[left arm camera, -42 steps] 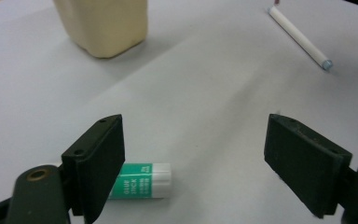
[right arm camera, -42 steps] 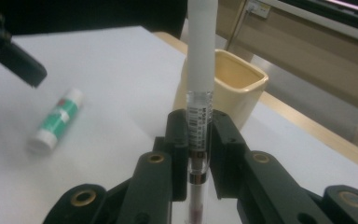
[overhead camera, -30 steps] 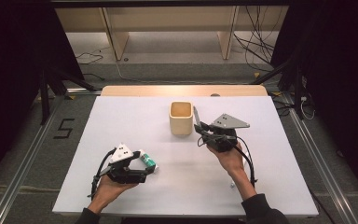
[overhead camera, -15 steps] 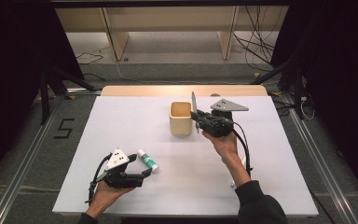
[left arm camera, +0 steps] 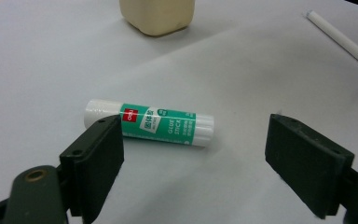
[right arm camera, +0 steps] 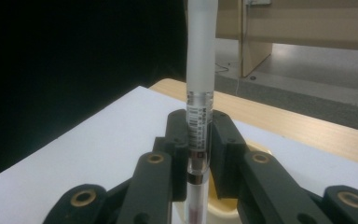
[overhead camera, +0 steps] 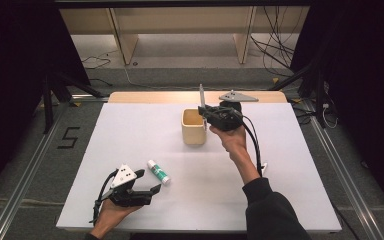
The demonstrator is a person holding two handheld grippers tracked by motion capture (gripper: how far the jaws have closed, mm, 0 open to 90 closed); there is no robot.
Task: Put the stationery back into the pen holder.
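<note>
Cream plastic cup (overhead camera: 193,128), squarish with rounded corners, stands upright near the middle of the white table (overhead camera: 130,130). Its inside looks bare in the high view; the far corner of its interior is hidden behind the right gripper.

Right gripper (right arm camera: 199,140): jaws together, clamped on a slim pen with a frosted clear cap and a barcode label (right arm camera: 199,93). Pen held upright, cap end up, lower end pointing down over the cup's right rim. In the high view the pen (overhead camera: 201,95) sticks up above the gripper (overhead camera: 206,113), just over the cup's far right edge.

Left gripper (overhead camera: 147,182): jaws apart, nothing between the pads, low over the table near the front edge. A green-and-white glue stick (left arm camera: 149,122) lies on its side just ahead of it, untouched. A second white pen with a pale blue tip (left arm camera: 340,39) lies flat on the table off to the right.

Judged step: dropping the pen into the cup.

Risks:
- Pen tip looks close to the rim rather than centred; lowering here could land it on the edge and tip the light cup, or let the pen fall outside.
- Released from height, the pen could bounce out or knock the cup over, since most of it would stand above the wall.
- Gripper body may nudge the cup on descent.
</note>
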